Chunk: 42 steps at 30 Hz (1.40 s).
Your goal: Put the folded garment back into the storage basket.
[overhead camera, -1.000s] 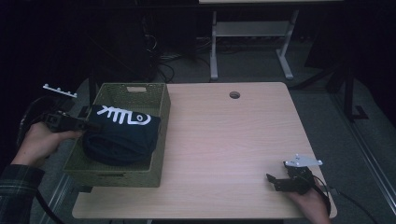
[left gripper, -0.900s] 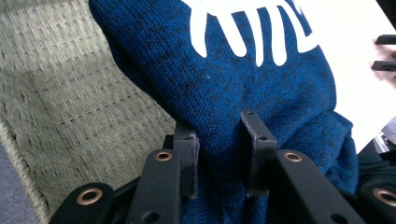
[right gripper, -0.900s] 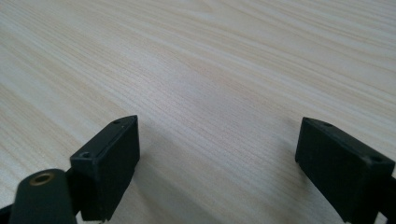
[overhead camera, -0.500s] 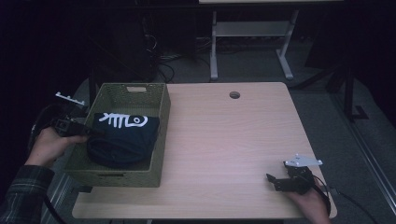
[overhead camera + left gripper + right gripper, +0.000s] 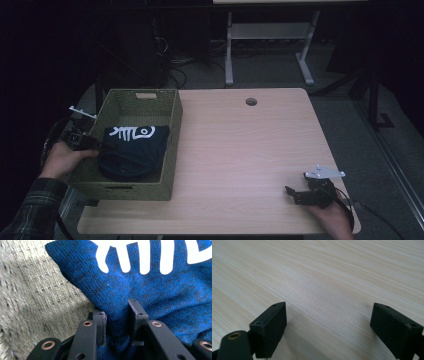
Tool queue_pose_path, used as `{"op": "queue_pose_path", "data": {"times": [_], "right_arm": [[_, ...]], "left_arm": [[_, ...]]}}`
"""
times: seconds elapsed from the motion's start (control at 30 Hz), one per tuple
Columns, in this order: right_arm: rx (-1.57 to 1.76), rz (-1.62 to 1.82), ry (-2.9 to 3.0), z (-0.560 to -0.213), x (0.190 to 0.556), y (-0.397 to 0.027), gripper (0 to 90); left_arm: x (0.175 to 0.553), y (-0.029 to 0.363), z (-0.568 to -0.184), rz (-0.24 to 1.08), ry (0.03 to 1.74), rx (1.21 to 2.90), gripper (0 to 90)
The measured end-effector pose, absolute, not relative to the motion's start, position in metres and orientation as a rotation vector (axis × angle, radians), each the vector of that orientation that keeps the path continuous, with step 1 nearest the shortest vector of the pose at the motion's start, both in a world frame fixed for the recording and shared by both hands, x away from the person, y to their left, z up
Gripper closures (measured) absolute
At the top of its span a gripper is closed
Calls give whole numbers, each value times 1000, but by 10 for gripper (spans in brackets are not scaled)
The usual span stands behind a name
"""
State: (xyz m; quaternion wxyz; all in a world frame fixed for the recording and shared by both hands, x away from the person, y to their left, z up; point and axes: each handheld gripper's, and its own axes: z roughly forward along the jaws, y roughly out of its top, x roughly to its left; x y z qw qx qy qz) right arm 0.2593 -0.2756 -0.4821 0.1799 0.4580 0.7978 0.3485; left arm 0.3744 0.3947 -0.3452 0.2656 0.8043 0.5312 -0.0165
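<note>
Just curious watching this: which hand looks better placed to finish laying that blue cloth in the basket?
The left. The left gripper already pinches the blue cloth inside the basket; the right gripper rests open on the table, far off.

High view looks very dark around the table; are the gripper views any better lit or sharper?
High view: dim surroundings, table evenly lit. Left gripper view: bright, the blue garment knit sharp, white print glaring. Right gripper view: well lit, wood grain softening with distance, faint shadow beside the jaws.
</note>
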Motion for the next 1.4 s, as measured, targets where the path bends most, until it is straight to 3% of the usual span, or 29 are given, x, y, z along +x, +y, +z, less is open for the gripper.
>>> {"op": "queue_pose_path", "data": {"times": [0.7,1.03,1.3,1.4], "right_arm": [[1295,985,2254,-482,259,-276,134],[1295,984,2254,-482,259,-276,133],[1295,985,2254,-482,259,-276,133],[1295,985,2254,-482,259,-276,134]], "left_arm": [[381,392,-374,-22,1494,2243,688],[380,394,-368,45,1502,2242,469],[374,399,-354,118,1469,2229,373],[372,398,-350,167,1469,2217,272]]}}
